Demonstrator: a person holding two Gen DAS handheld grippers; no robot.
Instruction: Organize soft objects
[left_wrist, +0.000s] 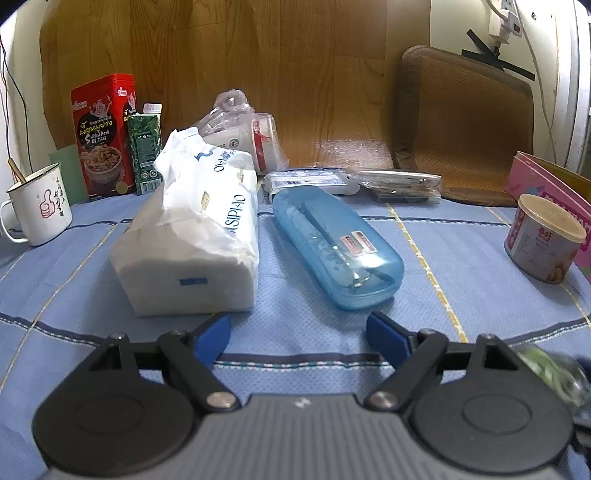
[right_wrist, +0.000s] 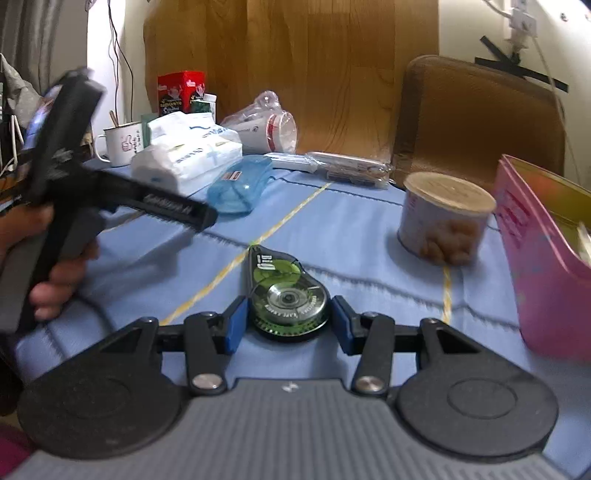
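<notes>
A soft white tissue pack (left_wrist: 192, 236) lies on the blue cloth (left_wrist: 147, 350), just ahead and left of my left gripper (left_wrist: 297, 321). That gripper is open with only cloth between its blue pads. A clear blue plastic case (left_wrist: 332, 243) lies ahead and to its right. In the right wrist view my right gripper (right_wrist: 289, 306) is shut on a green correction-tape dispenser (right_wrist: 284, 288), one pad against each side of its round body. The tissue pack (right_wrist: 184, 155) and blue case (right_wrist: 240, 188) sit far left there. A hand (right_wrist: 55, 288) holds the left tool's black frame (right_wrist: 74, 147).
A white mug (left_wrist: 40, 206), a red tin (left_wrist: 101, 136) and a green carton (left_wrist: 146, 151) stand at the back left. A bagged cup (left_wrist: 251, 136) and flat packets (left_wrist: 399, 184) lie behind. A can (right_wrist: 443, 218), a pink box (right_wrist: 546, 258) and a brown mat (left_wrist: 461, 129) are right.
</notes>
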